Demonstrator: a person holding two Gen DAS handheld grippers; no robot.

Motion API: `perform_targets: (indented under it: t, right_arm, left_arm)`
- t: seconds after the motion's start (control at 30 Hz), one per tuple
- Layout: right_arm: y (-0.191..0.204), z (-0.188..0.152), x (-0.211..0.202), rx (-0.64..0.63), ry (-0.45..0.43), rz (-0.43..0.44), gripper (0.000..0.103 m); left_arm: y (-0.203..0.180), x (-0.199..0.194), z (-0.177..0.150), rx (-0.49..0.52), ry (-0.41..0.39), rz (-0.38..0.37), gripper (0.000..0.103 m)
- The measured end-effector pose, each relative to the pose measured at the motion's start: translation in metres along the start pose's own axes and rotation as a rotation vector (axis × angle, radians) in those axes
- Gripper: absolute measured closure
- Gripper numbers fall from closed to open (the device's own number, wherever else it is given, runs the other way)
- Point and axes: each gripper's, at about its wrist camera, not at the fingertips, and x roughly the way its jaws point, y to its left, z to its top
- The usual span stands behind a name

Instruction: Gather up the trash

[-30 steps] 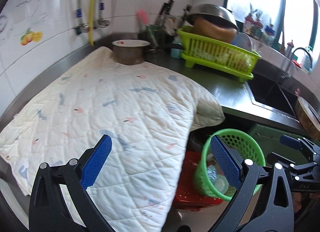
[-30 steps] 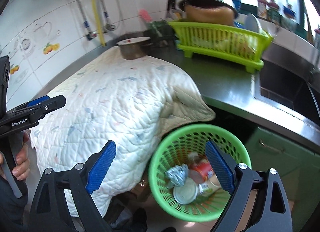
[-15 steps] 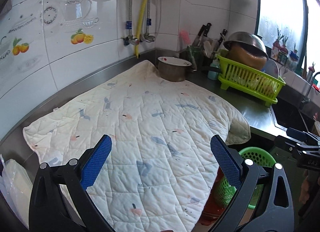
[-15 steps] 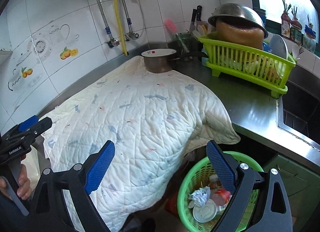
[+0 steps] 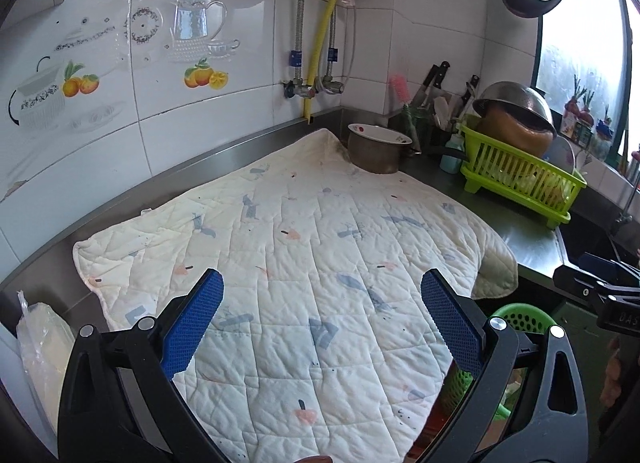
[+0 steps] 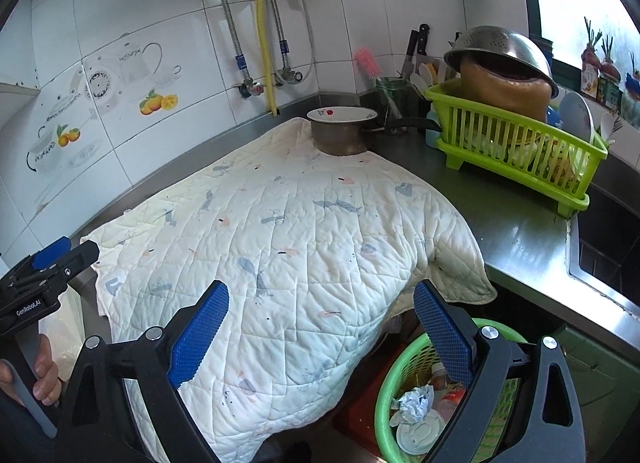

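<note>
Both grippers are rising and tilting up compared with a second ago, so the green basket [image 6: 404,379] is sliding toward the lower right of each frame and more of the tiled wall is coming into sight. The left gripper [image 5: 322,323] is hovering with its fingers [image 5: 196,321] released and holding nothing, framing the quilted cloth [image 5: 304,259] that is covering the desk [image 5: 532,239]. The right gripper [image 6: 320,337] is likewise hanging with fingers [image 6: 442,333] spread apart and empty, its right finger lying over the basket's rim in the lower right of the frame. Crumpled paper [image 6: 414,403] and a round lid [image 6: 416,431] are lying inside the basket, which is sitting below the desk edge. A metal pot [image 5: 376,149] is standing on the cloth's far corner, beside a green dish rack [image 5: 520,179] in the upper right.
</note>
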Motion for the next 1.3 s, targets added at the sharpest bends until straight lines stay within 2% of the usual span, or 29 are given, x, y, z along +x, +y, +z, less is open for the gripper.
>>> perform_targets:
  t: [0.47,0.73,1.3]
  right_arm:
    - [-0.004,0.001,-0.012,0.004,-0.024,-0.044,0.011]
    - [-0.003,0.003,-0.02,0.003,-0.046,-0.057,0.011]
    - [-0.003,0.004,-0.031,0.001,-0.076,-0.097,0.011]
  left_arm:
    - [-0.015,-0.006,0.002,0.048,-0.022,0.012,0.005]
    - [-0.02,-0.022,0.003,0.079,-0.082,0.043,0.005]
    - [-0.026,-0.029,0.004,0.082,-0.117,0.04,0.005]
